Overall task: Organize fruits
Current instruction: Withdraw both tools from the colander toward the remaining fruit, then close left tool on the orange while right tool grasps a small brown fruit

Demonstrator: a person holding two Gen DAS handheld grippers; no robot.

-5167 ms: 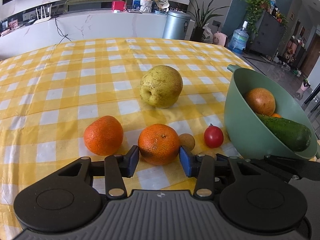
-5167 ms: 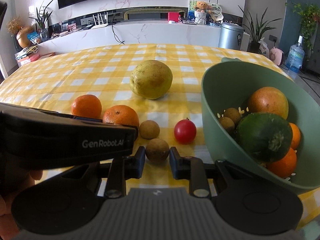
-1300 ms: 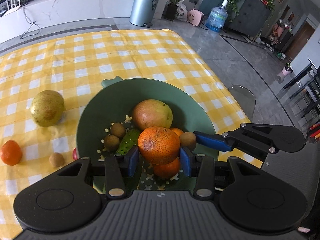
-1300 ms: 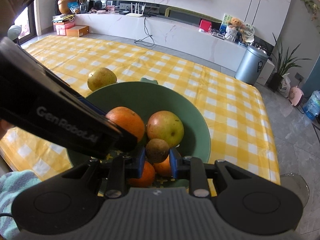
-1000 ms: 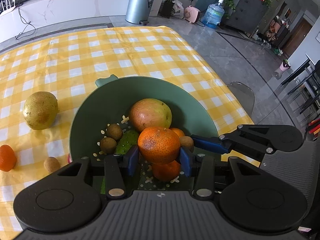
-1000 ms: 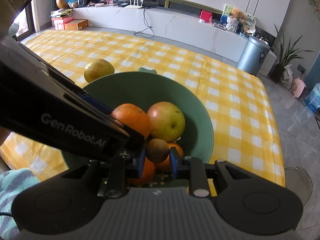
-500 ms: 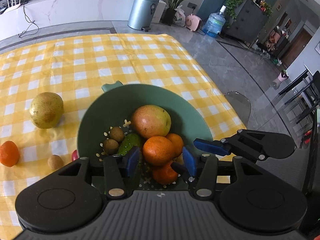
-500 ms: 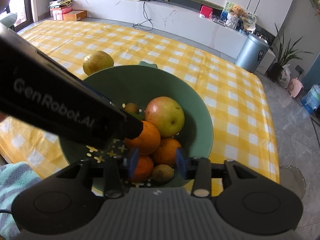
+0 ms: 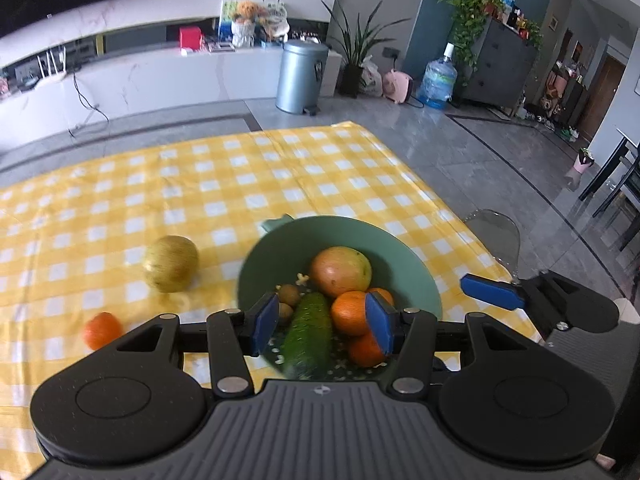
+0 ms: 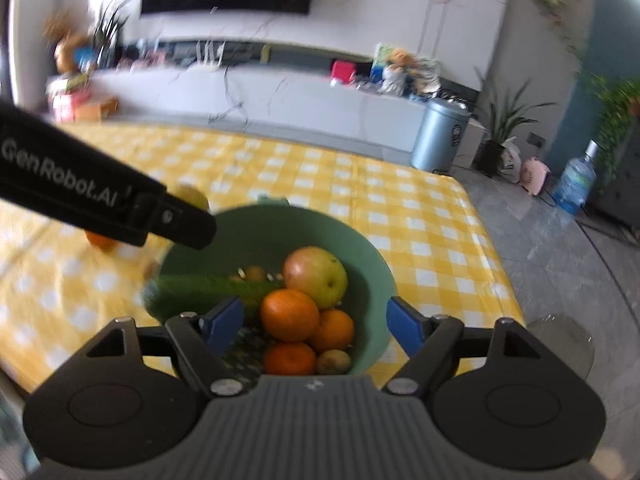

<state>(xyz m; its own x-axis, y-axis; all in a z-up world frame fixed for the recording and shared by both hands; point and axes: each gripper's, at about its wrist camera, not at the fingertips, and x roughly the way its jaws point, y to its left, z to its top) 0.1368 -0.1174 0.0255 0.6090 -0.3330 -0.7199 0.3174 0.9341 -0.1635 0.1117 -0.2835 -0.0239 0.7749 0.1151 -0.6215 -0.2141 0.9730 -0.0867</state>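
Left wrist view: left gripper (image 9: pixel 322 324) jaws parted, empty, above green bowl (image 9: pixel 416 276) of fruit at lower centre; right gripper (image 10: pixel 314 326) just widened, also empty. Pear (image 9: pixel 171 258), orange (image 9: pixel 102 330) remain centre-left on cloth.

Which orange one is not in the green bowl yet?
The small orange lying alone on the yellow checked cloth, left of the green bowl and below the big yellow-green fruit. The other oranges sit piled inside the bowl.

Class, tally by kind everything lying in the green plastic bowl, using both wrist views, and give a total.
Round orange tangerines: 3
Small round brown fruits: 3
Long dark green cucumber: 1
Large red-and-green round fruit: 1
Total: 8
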